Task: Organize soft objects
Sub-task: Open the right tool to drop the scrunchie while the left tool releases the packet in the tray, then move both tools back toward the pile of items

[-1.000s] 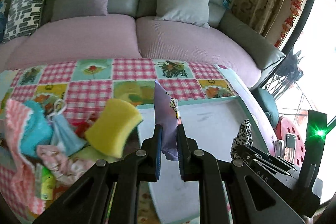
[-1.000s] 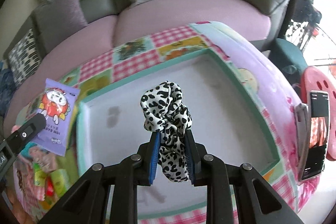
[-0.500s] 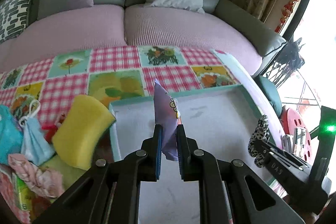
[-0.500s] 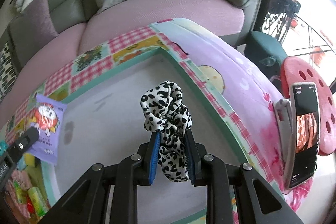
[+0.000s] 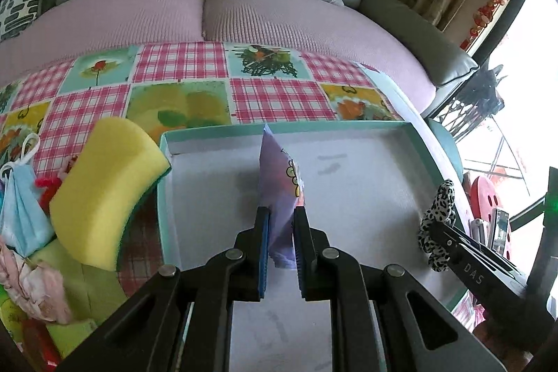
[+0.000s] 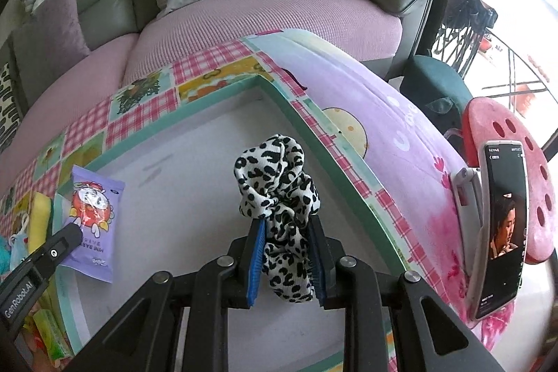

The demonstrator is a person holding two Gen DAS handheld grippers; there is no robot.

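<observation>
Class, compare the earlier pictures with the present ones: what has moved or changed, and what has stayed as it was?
Both grippers have come down over the white tray. The left gripper still grips the purple packet. The right gripper has its jaws opening around the leopard-print scrunchie, which is still between them. The yellow sponge and the pile beside the tray are unchanged.

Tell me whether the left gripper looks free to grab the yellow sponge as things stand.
Probably not yet: the left gripper is shut on the purple packet over the tray. The yellow sponge lies uncovered just outside the tray's left wall, so dropping the packet should free it.
</observation>
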